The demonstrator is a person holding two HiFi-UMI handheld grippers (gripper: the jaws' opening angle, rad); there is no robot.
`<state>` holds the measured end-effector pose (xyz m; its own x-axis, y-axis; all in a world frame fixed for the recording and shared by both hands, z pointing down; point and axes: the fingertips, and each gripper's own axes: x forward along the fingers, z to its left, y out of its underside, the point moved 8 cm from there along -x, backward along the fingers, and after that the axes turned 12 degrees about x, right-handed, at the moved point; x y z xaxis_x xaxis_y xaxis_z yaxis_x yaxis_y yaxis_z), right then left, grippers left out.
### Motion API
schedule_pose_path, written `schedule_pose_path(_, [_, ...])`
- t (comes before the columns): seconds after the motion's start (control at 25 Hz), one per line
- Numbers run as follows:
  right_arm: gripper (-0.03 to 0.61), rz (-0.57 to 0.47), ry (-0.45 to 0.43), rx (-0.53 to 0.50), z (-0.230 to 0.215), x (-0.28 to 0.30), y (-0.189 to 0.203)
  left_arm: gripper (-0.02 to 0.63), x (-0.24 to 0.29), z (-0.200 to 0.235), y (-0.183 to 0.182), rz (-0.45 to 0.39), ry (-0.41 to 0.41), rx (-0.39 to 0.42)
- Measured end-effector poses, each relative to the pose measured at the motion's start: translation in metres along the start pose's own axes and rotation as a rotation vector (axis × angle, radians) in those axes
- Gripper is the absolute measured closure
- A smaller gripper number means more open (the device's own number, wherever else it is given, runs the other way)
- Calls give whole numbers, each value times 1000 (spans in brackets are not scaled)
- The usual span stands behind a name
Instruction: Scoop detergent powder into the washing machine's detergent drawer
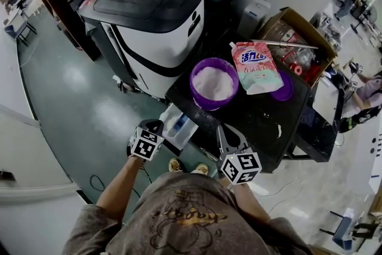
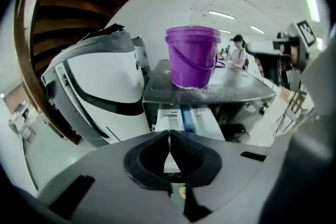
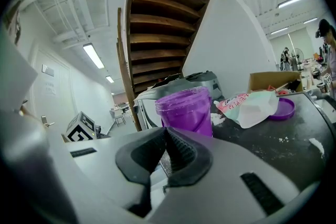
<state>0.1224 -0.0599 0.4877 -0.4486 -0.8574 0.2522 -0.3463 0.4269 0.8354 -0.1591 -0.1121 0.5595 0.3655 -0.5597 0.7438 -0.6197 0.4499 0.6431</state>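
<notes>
A purple bucket (image 1: 213, 84) of white detergent powder stands on the washing machine's black top (image 1: 262, 122). The white detergent drawer (image 1: 178, 126) with a blue insert is pulled out below the top's near left corner. My left gripper (image 1: 156, 126) hovers just in front of the drawer (image 2: 185, 119), jaws shut and empty. My right gripper (image 1: 227, 132) is over the top's near edge, also shut with nothing in it, pointing at the bucket (image 3: 186, 106). No scoop shows in any view. In the left gripper view the bucket (image 2: 192, 56) is above the drawer.
A pink-and-white detergent bag (image 1: 256, 66) lies beside the bucket, half over a purple lid (image 1: 286, 88). A cardboard box (image 1: 296, 39) of items sits at the back right. A large white-and-black machine (image 1: 149, 27) stands to the left. Spilled powder (image 1: 278, 128) dots the top.
</notes>
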Motion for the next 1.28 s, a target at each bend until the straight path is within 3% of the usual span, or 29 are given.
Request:
schedule_pose_path(0.12, [577,2,1,0,0,0,0,589,-10,11,4,-70,18,-245])
schedule_pose_path(0.28, [577,7,-1,-3,2,1,0,589,-21,21,10,-172,48,-513])
schedule_pose_path(0.44, [577,11,-2,-7,2,1,-1,589,-30,22,9,-290,92,-681])
schedule_pose_path(0.84, [577,9,2,-14,4,0,-2,589,-61,13,-24,-462,121,-715])
schedule_pose_path(1.28, [577,-14,5,-30,2,-3,-11,589,-87,4,-65,-546,1,-466])
